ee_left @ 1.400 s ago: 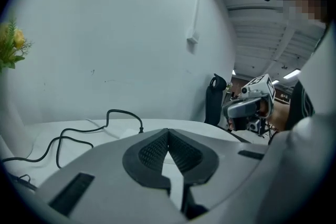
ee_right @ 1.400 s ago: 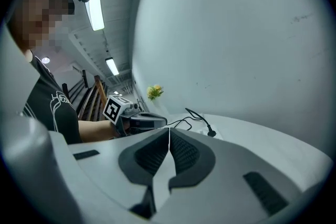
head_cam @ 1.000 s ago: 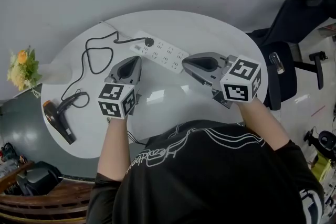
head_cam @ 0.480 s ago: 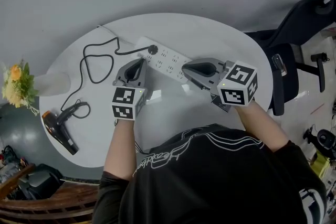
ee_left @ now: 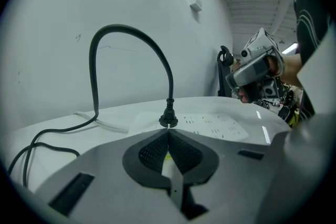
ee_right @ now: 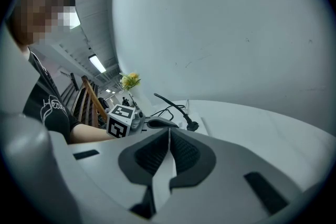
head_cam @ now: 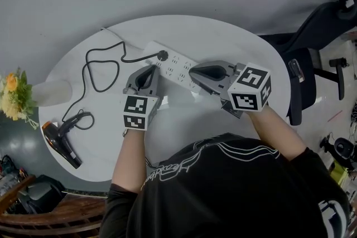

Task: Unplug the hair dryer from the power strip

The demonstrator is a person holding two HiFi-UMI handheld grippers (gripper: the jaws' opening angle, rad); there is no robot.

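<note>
Noted left gripper (ee_left: 169, 131) clenched: jaws pressed together at the tips, nothing between them. Found the black plug (ee_left: 168, 119) dead ahead of those tips in the left gripper view, seated upright in the white power strip (ee_left: 210, 124). Could not settle from that view whether tips and plug touch. Checked from the head view: left gripper (head_cam: 151, 67) just short of the plug (head_cam: 162, 55), a sliver of table between, plug slightly up and right of the tips.

Logged right gripper (ee_right: 169, 131) likewise clenched, jaws together, holding nothing. Placed right gripper (head_cam: 193, 71) over the right half of the power strip (head_cam: 175, 66) in the head view, tips aimed left toward the left gripper. Picked out the plug (ee_right: 192, 126) beyond the tips in the right gripper view, with the left gripper (ee_right: 122, 119) further left.

Traced the black cord (ee_left: 121, 34) arching up from the plug, then down to the table on the left. Followed the cord (head_cam: 95, 64) in loops across the white round table (head_cam: 223, 36) to the hair dryer (head_cam: 60, 141), lying flat near the table's left edge, well apart from both grippers.

Recorded beyond that: white vase (head_cam: 50, 93) with yellow flowers (head_cam: 11, 95) at the left edge, black office chair (head_cam: 312, 36) off the table's right side.
</note>
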